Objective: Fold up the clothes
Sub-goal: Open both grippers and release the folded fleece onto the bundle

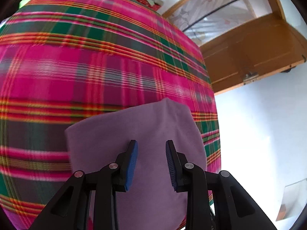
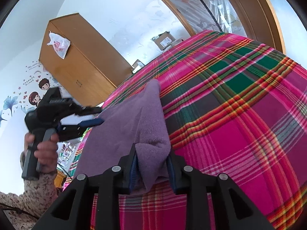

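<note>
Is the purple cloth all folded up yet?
Not quite. The purple cloth already lies doubled into a smaller shape on the plaid bedspread. The right gripper is pinching one bunched corner, so a fold is under way. The left gripper is open, holding nothing. That corner needs laying flat.

Plaid bedsheet [image 1: 96, 67] motion-blurred in left wrist view, stripes smeared. Purple cloth [image 1: 134, 130] near edge hidden behind left gripper [image 1: 151, 164] linkage. Wall stickers [image 2: 36, 94] partly blocked by that gripper. Cardboard boxes [image 2: 165, 40] labels too small to read.
</note>
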Tool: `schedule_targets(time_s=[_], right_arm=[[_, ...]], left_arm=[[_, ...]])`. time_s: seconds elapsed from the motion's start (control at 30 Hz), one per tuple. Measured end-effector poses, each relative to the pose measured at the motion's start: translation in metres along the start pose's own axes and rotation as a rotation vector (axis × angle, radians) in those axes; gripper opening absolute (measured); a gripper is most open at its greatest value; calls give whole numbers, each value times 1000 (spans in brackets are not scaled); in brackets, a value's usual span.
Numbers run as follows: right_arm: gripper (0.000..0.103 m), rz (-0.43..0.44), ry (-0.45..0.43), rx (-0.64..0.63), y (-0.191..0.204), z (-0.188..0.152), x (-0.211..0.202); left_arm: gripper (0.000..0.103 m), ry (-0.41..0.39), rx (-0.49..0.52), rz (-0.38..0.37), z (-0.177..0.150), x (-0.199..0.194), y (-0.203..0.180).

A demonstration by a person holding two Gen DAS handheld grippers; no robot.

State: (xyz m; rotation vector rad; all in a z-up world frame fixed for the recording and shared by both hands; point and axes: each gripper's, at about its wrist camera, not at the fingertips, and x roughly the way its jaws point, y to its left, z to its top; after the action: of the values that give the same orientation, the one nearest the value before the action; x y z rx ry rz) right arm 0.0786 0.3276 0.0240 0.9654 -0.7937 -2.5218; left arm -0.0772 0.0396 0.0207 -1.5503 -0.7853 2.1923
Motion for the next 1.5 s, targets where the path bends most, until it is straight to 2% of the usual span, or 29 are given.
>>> schedule_targets(time_s=[0.2, 0.33, 0.43, 0.57, 0.7, 0.8, 1.1, 1.2, 1.23, 1.27, 1.33, 1.37, 1.43, 1.5], right_arm=[[31, -69, -18, 30, -11, -1, -13], [31, -143, -89, 12, -8, 4, -33], [31, -118, -104, -44, 8, 12, -36], [31, -125, -59, -196, 38, 6, -19], [31, -202, 1, -221, 36, -9, -5], [31, -220, 16, -188, 23, -17, -9], [32, -279, 50, -201, 11, -22, -23], [32, -255, 27, -183, 9, -8, -31], [32, -236, 22, -175, 9, -3, -31], [32, -209, 26, -161, 7, 5, -31], [37, -168, 45, -142, 4, 21, -27], [43, -147, 62, -140, 4, 26, -24], [47, -106, 97, -137, 2, 36, -17], [53, -68, 148, -157, 0, 45, -6]], left_arm=[[31, -42, -10, -5, -14, -18, 18], [31, -55, -7, -14, -26, -28, 25], [31, -65, -5, -18, -35, -34, 29], [31, -51, -19, -21, -47, -40, 35], [31, -45, -28, -19, -55, -42, 44], [31, -40, -34, -20, -60, -43, 49], [33, -25, -28, -21, -68, -41, 57], [36, -22, -10, -25, -71, -41, 59], [43, -18, -6, -33, -70, -41, 59], [44, -8, -4, -45, -70, -39, 60], [44, 22, 6, -80, -69, -35, 61], [44, 31, 8, -92, -70, -35, 62], [55, 48, 9, -127, -69, -33, 65], [59, 68, -5, -164, -67, -31, 68]])
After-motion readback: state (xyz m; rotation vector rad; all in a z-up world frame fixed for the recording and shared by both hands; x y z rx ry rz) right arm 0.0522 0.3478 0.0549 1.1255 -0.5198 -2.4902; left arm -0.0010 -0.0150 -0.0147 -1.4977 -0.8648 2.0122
